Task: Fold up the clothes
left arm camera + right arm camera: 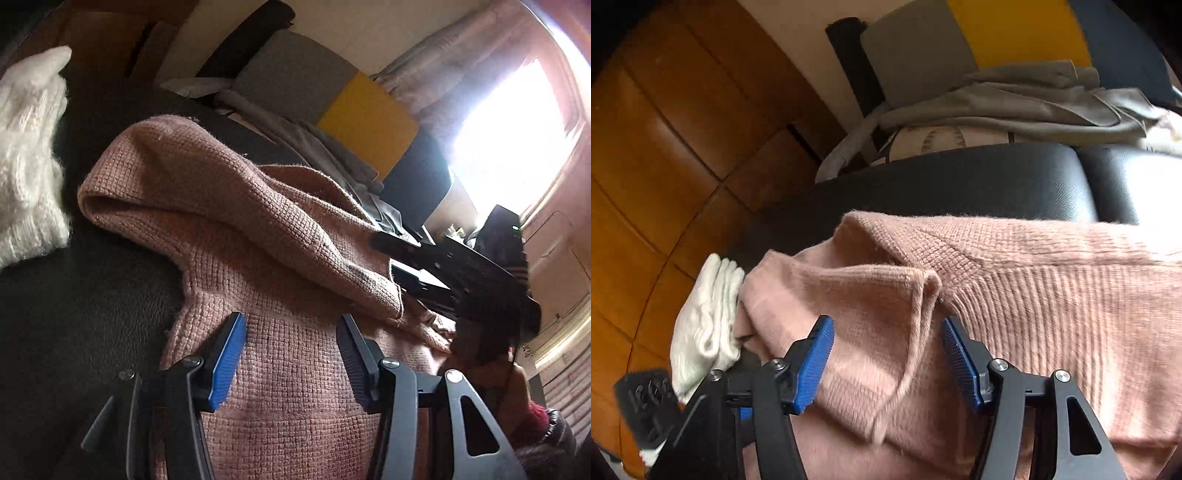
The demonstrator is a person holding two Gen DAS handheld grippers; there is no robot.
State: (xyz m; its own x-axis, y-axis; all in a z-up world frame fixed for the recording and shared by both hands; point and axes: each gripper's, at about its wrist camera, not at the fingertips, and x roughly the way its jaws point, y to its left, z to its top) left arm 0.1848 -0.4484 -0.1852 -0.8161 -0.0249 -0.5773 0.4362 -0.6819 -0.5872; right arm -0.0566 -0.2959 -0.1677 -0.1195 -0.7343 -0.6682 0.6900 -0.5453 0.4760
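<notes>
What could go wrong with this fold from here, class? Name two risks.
1. The sleeve lies loosely bunched across the pink sweater, so pressing on may fold in a lump.
2. The white knit touches the sweater's edge on the black seat; dragging the sweater could pull it along or push it off.

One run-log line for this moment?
pink sweater: part-folded on black seat | left hand-held gripper: open over it | right hand-held gripper: open over it
</notes>
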